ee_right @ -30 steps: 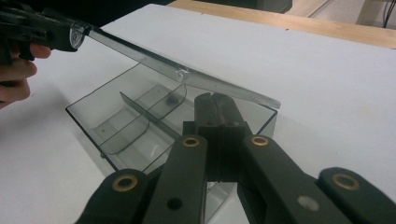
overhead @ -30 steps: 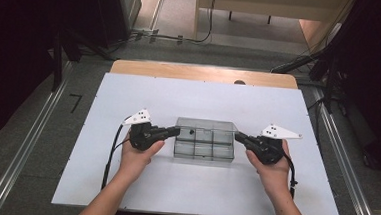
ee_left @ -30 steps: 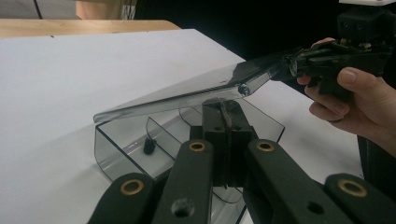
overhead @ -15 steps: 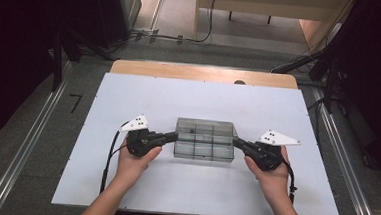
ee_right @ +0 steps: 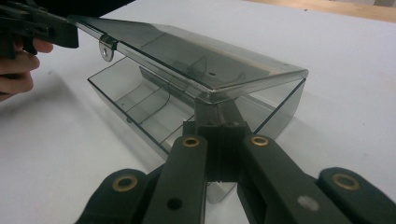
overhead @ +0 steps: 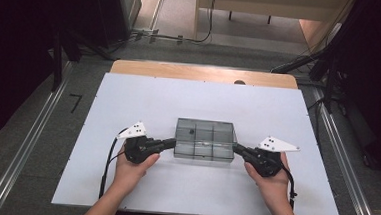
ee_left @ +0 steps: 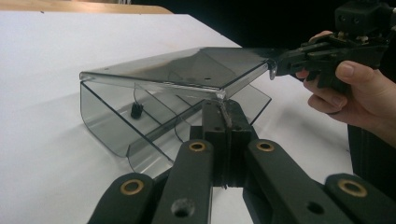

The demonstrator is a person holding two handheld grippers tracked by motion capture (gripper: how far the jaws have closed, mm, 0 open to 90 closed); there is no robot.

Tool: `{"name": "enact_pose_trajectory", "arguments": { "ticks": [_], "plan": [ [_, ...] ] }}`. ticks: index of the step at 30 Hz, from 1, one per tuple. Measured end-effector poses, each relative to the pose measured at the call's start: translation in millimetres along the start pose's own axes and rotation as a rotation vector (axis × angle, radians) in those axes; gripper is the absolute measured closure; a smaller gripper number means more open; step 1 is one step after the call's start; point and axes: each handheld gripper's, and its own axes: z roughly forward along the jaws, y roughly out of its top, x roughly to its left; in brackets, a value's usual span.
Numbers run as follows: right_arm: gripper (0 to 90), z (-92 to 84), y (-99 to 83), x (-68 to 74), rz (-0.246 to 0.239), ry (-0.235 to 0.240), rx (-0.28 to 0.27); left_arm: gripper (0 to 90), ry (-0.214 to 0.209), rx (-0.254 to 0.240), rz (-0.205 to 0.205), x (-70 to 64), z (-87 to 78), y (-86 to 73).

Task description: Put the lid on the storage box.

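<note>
Jaws of the left gripper [ee_left: 223, 122] and right gripper [ee_right: 215, 114] pinch the lid [ee_left: 187, 70] corners — uneven lifting could twist it or drag the box [overhead: 204, 140].

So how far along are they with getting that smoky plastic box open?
Partly done: the lid of the compartment box is raised at its front edge, hinged at the back. In hand: the left gripper and right gripper each pinch a front corner of the lid. Left: swinging it fully open. A small black part sits inside.
</note>
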Motion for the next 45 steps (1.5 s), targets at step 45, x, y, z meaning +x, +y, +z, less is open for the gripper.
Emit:
{"name": "enact_pose_trajectory", "arguments": {
  "ticks": [45],
  "plan": [
    [88.0, -13.3, -32.1, -6.3, 0.009, 0.010, 0.047, 89.2, 0.020, 0.057, 0.019, -4.5, -6.2, -26.1]
  ]
}}
